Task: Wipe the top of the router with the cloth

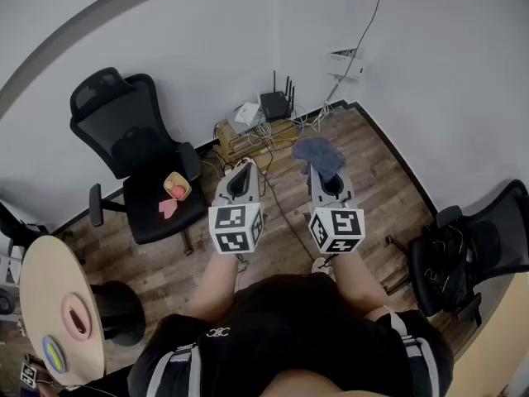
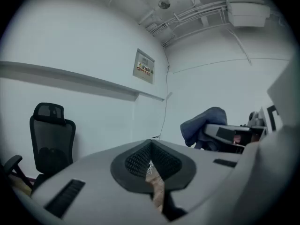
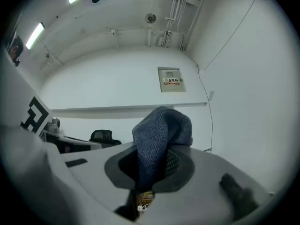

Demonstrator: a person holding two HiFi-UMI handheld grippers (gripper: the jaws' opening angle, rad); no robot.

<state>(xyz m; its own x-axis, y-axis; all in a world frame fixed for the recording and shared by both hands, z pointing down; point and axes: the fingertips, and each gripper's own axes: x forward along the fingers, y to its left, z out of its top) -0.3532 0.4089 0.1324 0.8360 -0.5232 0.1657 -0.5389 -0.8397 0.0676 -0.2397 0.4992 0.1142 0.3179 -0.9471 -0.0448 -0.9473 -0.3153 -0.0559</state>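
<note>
A black router (image 1: 275, 104) with upright antennas sits on a low stand in the far corner of the room. My right gripper (image 1: 325, 176) is shut on a blue-grey cloth (image 1: 319, 156), held up in the air short of the router. In the right gripper view the cloth (image 3: 159, 139) stands up from between the closed jaws. My left gripper (image 1: 240, 174) is beside the right one, shut with nothing between its jaws. From the left gripper view the cloth (image 2: 202, 124) shows at the right.
Cables (image 1: 263, 131) and a wooden crate (image 1: 240, 140) lie on the floor near the router. A black office chair (image 1: 136, 160) holding a small bowl (image 1: 177, 187) stands at the left. Another black chair (image 1: 467, 251) is at the right, and a round table (image 1: 50, 304) at the lower left.
</note>
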